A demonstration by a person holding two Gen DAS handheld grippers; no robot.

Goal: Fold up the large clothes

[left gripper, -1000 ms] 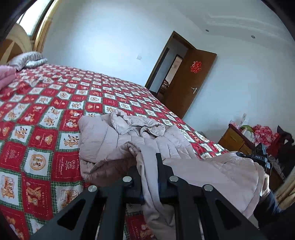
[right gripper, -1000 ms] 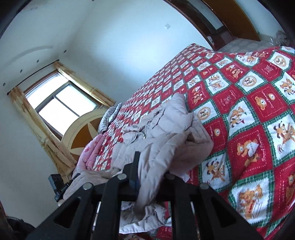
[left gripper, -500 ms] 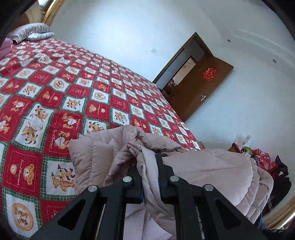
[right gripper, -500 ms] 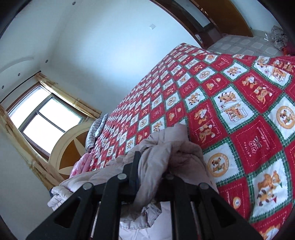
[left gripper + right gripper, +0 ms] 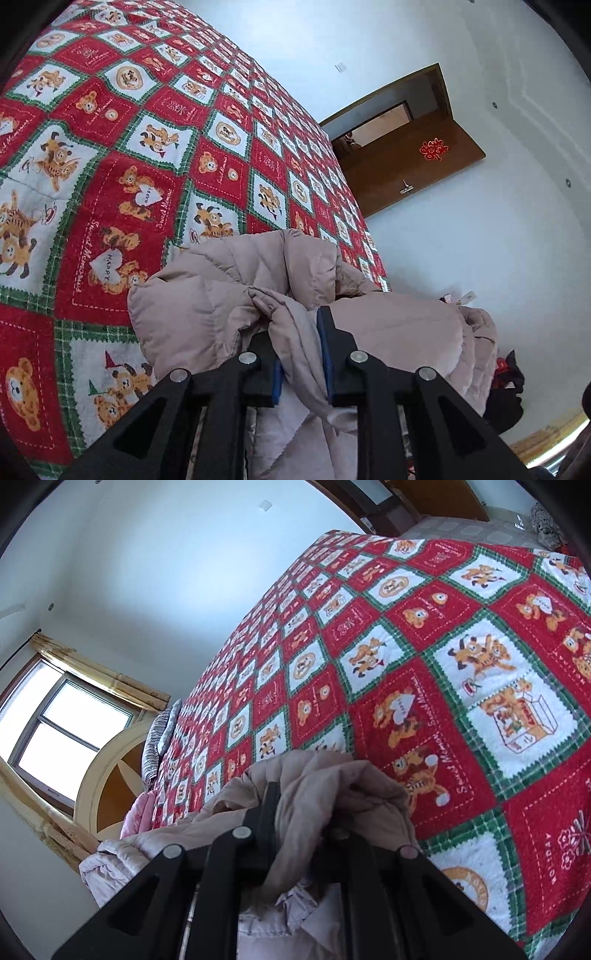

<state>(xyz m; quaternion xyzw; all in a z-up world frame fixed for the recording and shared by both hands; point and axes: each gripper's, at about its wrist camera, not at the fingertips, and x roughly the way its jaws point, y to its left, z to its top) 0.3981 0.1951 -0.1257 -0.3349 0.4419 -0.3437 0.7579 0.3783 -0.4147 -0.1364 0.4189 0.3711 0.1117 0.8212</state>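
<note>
A pale pink quilted puffer jacket is bunched up and held above a bed with a red, white and green bear-patterned cover. My left gripper is shut on a fold of the jacket's edge, with fabric squeezed between the blue pads. My right gripper is shut on another bunch of the same jacket; its right finger is hidden by cloth. Most of the jacket hangs below and between the grippers.
The bed cover stretches away ahead of both grippers. An open brown door with a red ornament is at the far wall. A window, a headboard and pillows lie at the bed's head.
Both grippers have carried the jacket forward and over the bed, tilting down. The jacket, earlier spread on the cover, is now gathered close at the fingers. Both grips stay shut.
</note>
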